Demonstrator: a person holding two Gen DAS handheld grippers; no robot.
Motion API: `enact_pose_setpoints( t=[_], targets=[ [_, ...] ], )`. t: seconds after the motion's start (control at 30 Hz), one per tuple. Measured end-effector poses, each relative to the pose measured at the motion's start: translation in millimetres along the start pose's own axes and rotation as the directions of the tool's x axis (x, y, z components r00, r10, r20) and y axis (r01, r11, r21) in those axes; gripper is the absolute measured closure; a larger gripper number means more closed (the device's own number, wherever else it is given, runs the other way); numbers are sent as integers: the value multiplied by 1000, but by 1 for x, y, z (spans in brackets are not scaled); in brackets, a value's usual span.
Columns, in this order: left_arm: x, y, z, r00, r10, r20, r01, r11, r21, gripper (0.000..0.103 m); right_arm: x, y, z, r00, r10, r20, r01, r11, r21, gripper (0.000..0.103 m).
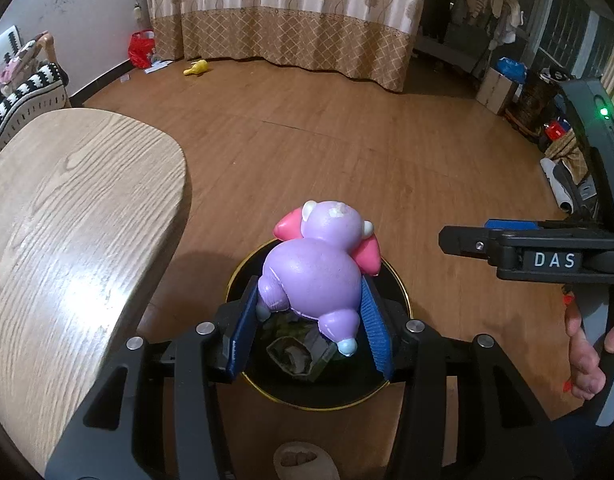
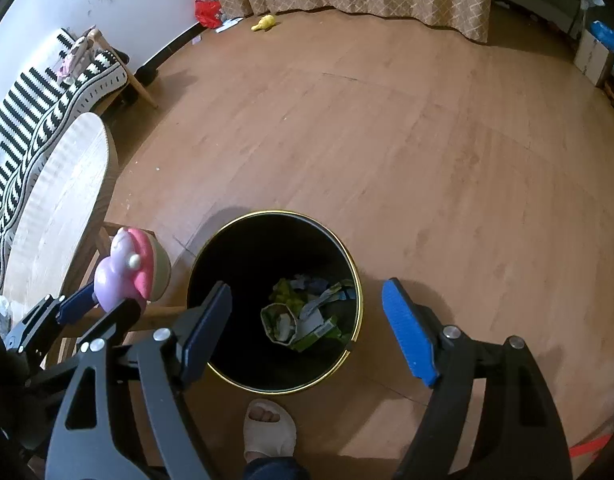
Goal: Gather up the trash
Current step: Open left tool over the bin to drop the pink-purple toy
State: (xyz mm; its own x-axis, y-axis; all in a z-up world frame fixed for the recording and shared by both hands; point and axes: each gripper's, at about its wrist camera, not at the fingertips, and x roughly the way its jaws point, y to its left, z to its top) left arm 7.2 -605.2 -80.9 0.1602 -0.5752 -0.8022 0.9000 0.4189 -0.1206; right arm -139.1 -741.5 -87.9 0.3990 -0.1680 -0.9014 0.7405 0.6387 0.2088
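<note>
2 grippers hang over 1 black bin (image 2: 349,264) with a gold rim, which stands on the wooden floor (image 2: 407,140) just beside a pale wooden bench (image 1: 67,220). Down in the bin lies crumpled trash (image 2: 303,314): green and white wrappers, grey scraps, and a squashed paper cup with its mouth facing up. The heap covers only the bottom; the dark walls above it are bare.

Left gripper (image 1: 311,316): its 2 blue pads are closed about halfway and press on both sides of a purple squishy toy (image 1: 319,268) with pink wings and pale blue feet. In the left wrist view the toy sits directly above the bin's mouth, head pointing away from the camera, feet towards it. In the right wrist view the same toy (image 2: 123,268) shows at the left, up in the air at the bin's bench side, not yet inside.

Right gripper (image 2: 307,326): its jaws stand wide apart with nothing between them, the left pad over the bin's near rim and the right pad outside it over the floor.

1 foot in a cream open-toed slipper (image 2: 269,428) stands at the bin's near edge. Far off by the curtain (image 1: 291,12) lie a yellow toy (image 1: 196,67) and a red bag (image 1: 141,48)
</note>
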Motion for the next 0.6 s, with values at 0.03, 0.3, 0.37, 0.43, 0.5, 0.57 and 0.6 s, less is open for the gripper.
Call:
enact_pose_setpoints(
  t=[0.03, 0.3, 0.37, 0.43, 0.5, 0.57, 0.6],
  targets=[
    [1, 0, -1, 1000, -5, 1, 5, 1000, -1, 52, -1, -1, 0, 1000, -3, 3, 2, 1000, 5, 27],
    [-3, 3, 0, 1000, -8, 9, 9, 1000, -16, 21, 0, 0, 0, 1000, -17, 1, 17, 1000, 8, 25],
    [-7, 3, 0, 1000, -10, 10, 10, 1000, -13, 20, -1, 1, 0, 1000, -19, 6, 19, 1000, 6, 25],
    [-16, 6, -1, 1000, -7, 18, 8, 1000, -17, 15, -3, 4, 0, 1000, -25, 14, 25, 1000, 1, 25],
    [-27, 10, -1, 1000, -1, 27, 2, 1000, -20, 13, -3, 8, -2, 999, -28, 20, 28, 1000, -6, 25],
    [-45, 19, -4, 999, 5, 43, -4, 1000, -23, 11, -6, 16, -4, 999, -22, 29, 23, 1000, -17, 25],
    [-54, 24, -5, 999, 13, 53, -11, 1000, -25, 11, -7, 23, -3, 999, -15, 35, 16, 1000, -24, 25]
  ],
)
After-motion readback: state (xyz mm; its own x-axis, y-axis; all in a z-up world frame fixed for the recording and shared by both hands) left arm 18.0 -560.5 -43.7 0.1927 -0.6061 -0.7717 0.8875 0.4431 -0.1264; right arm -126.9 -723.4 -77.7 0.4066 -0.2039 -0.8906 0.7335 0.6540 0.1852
